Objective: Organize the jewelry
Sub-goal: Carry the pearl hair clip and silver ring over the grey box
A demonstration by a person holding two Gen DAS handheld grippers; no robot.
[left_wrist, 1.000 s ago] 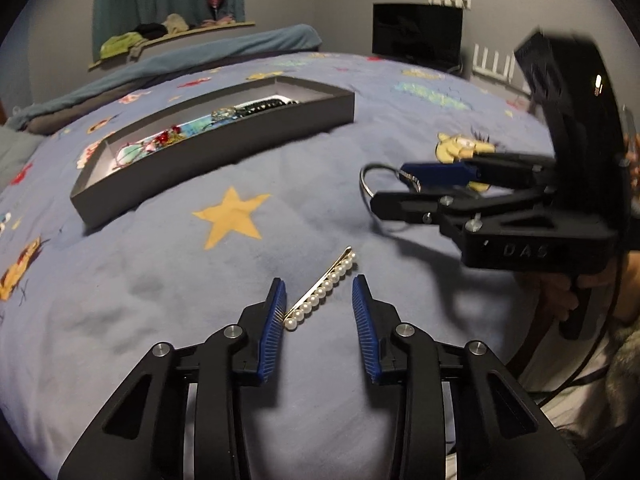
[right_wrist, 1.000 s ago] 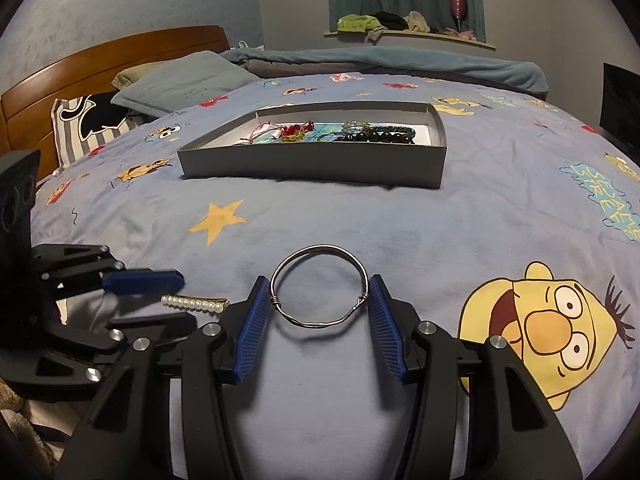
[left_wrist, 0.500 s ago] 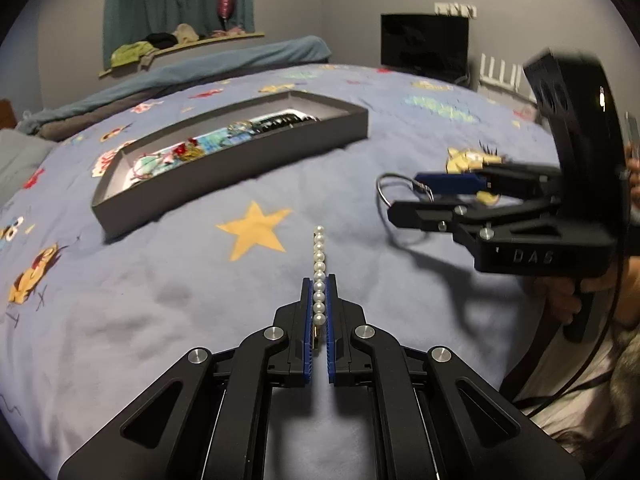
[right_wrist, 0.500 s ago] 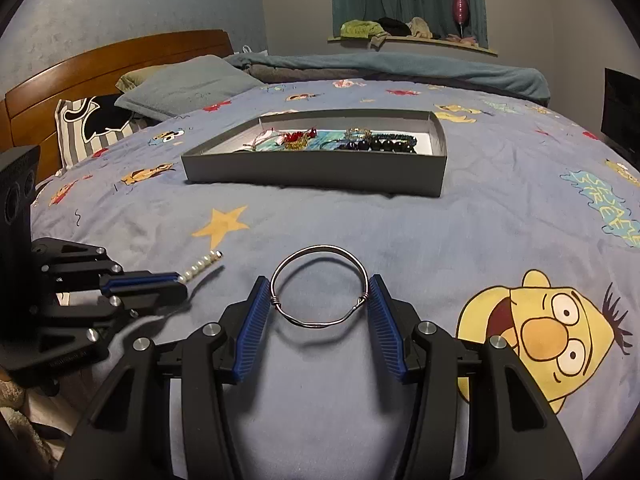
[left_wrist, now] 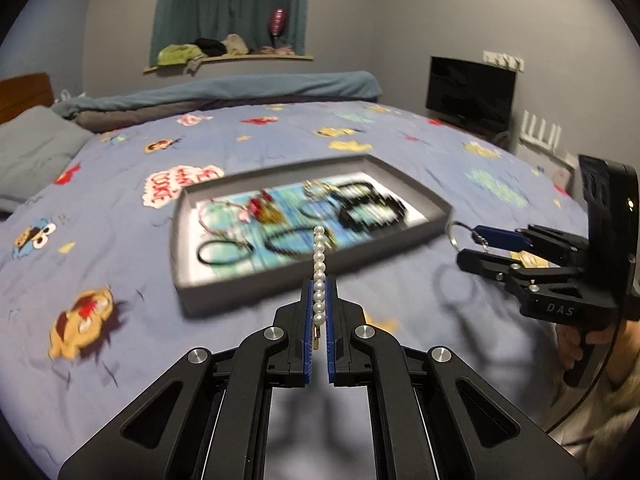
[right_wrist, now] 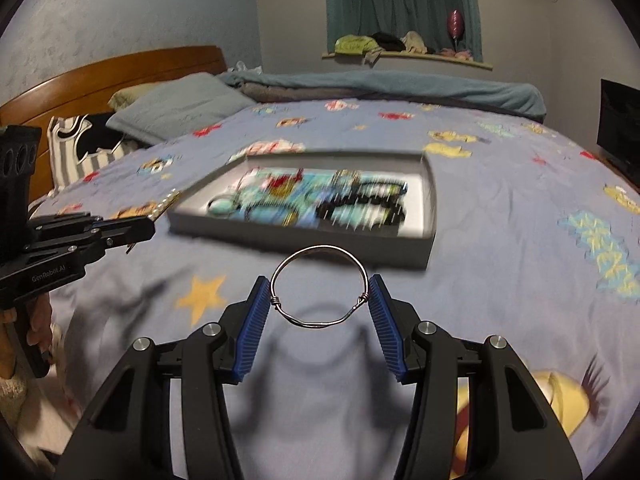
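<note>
White pearl-beaded hair clip point(left_wrist: 319, 264) pinched in left gripper point(left_wrist: 318, 312), thin silver wire bangle point(right_wrist: 319, 286) spanned by right gripper point(right_wrist: 319, 316), both aloft near grey tray's point(left_wrist: 240, 286) front edge, likely for dropping in.

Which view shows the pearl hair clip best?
The left wrist view: the pearl hair clip stands sharp and centred in the left gripper. The right wrist view shows only its blurred tip at the left.

a blue cartoon-print bedspread point(left_wrist: 240, 152), a grey pillow point(right_wrist: 176, 112), a wooden headboard point(right_wrist: 120, 68) and, seemingly, a dark tv point(left_wrist: 470, 94).
</note>
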